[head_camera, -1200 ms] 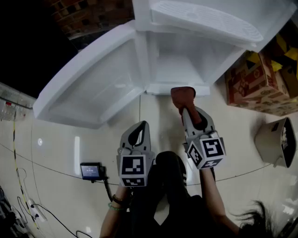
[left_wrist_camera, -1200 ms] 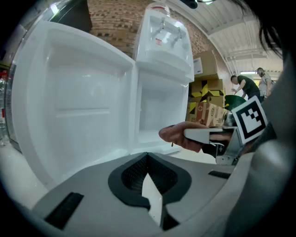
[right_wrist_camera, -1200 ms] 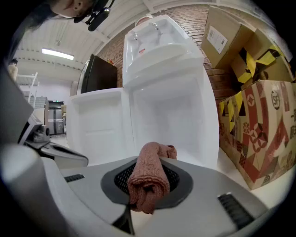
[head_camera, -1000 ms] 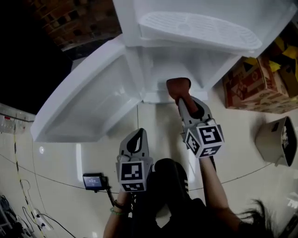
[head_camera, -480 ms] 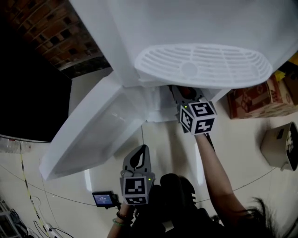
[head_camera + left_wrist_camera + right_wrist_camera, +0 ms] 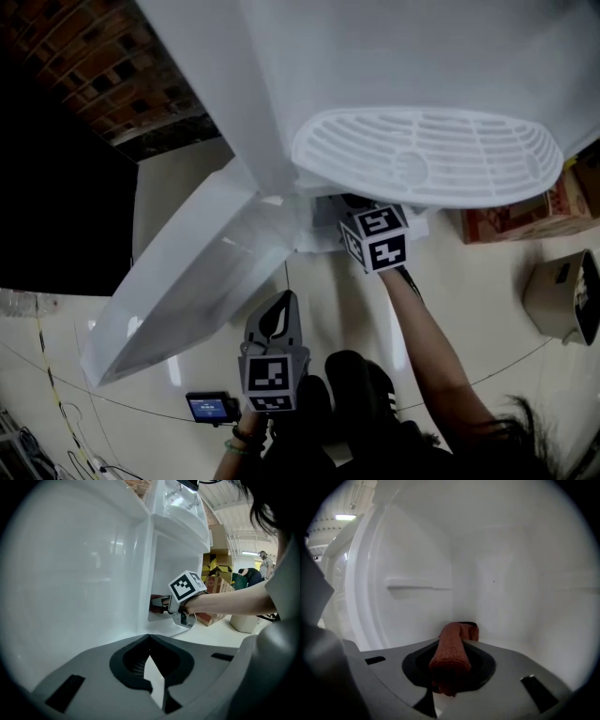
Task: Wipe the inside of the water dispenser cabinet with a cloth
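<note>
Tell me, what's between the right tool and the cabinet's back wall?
Only the reddish cloth, clamped in the right tool, reaching toward the back wall; the right gripper view shows it.

the head view looks steeply down over the tall white plastic dispenser cabinet (image 6: 394, 56). the left gripper view faces its opening from outside; the right gripper view sits close inside.

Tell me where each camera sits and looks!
Head view: on the person's head, looking down at cabinet; shows left gripper, right forearm.
Left gripper view: behind its shut jaws, facing the cabinet opening; shows right gripper.
Right gripper view: inside cabinet, facing back wall; jaws hold cloth.
Shared: first two both see the right forearm.
</note>
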Tool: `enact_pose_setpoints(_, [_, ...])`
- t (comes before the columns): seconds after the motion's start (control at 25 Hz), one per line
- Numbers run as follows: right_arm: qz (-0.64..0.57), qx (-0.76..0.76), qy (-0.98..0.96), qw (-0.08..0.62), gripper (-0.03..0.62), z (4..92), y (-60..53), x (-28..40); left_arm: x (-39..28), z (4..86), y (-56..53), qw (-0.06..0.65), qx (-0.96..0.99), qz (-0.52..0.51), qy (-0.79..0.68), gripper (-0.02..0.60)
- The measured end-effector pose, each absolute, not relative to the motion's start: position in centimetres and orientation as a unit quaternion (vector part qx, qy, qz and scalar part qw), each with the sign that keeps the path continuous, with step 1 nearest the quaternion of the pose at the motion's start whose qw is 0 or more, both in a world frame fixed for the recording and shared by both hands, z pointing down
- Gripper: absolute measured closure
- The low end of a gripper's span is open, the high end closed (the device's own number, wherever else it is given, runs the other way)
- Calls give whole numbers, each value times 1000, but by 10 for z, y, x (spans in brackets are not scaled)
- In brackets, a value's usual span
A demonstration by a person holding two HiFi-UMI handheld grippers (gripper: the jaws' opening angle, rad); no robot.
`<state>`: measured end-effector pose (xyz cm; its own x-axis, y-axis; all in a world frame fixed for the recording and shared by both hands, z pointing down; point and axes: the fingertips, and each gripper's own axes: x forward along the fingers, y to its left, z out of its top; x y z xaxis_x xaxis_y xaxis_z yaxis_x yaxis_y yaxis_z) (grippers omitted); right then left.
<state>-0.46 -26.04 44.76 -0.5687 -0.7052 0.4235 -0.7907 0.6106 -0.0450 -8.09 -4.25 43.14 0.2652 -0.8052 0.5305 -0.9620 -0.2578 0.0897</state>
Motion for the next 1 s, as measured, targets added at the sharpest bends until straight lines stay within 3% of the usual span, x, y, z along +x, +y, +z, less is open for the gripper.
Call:
enact_pose_setpoints(0.32, [119, 546, -797, 228, 517, 449, -276, 95, -89, 431, -39, 212, 764, 181, -582, 580])
enact_pose_setpoints(0.6, [132, 596, -758, 232, 517, 450, -268, 117, -93, 421, -36, 205, 763, 177, -587, 580])
enact_pose_setpoints(0.72, [131, 582, -775, 208, 517, 439, -264, 105, -97, 419, -35, 204, 760, 177, -591, 580])
enact_pose_setpoints(1.0, [98, 459, -868, 164, 517, 409, -201, -3, -86, 418, -36, 202, 766, 178, -584, 580])
